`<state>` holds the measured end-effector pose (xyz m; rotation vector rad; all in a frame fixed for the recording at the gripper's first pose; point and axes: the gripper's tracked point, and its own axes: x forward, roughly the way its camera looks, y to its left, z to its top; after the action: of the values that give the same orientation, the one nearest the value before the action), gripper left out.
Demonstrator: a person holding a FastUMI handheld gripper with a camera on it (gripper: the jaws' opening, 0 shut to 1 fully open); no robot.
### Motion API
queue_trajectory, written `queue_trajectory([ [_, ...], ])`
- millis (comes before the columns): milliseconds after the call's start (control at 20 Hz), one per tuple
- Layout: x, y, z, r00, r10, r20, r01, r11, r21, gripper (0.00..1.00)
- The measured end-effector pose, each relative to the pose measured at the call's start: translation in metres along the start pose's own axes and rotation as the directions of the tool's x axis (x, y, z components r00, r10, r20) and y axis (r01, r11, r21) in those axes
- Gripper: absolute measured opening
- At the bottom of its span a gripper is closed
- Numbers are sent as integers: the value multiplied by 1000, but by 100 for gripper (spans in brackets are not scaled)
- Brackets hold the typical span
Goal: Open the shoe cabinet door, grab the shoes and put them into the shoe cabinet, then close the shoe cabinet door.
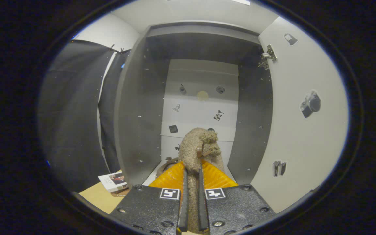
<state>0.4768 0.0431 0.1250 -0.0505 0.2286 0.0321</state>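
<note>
Tool (193, 173) is clamping tight on the shoe (198, 147), folks, both fingers (184, 195) pressing in on a fuzzy, tan, fleece-like part of it with hardly any gap between them. That shoe is rising up between the fingers and poking out just ahead of them, and a brown strap with a small buckle is showing on its right side near the top.

Straight beyond the fingers, the shoe cabinet (135, 107) is standing open, its dark grey side walls running back to a pale rear panel (201, 107). Small stickers are dotting that rear panel, and a round pale patch is sitting near its middle. The shoe is hanging right at the mouth of the cabinet, its top lining up against the lower part of the rear panel; whether it is touching the cabinet floor, I cannot tell.

Off to the right, the cabinet door (305, 130) is swinging wide open, a metal hinge (268, 56) showing at its upper inner corner and more stickers scattered across its pale inside face.

Down to the left, a booklet (113, 181) is lying on the light wooden bench (98, 197) beside the cabinet's left wall, with the black booth cloth (73, 114) hanging behind.
</note>
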Motion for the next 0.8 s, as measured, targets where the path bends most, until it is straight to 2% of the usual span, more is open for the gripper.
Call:
queue_trajectory([
  [150,47,-8,-8,997,-33,-63,32,999,-19,15],
  [350,101,-12,-41,989,-51,-142,42,997,-66,15],
  [550,147,-29,-68,970,-125,-206,103,988,-116,16],
  [700,169,-33,-85,967,-112,-228,92,991,-98,16],
  [800,179,-39,-97,961,-127,-246,115,991,-66,18],
])
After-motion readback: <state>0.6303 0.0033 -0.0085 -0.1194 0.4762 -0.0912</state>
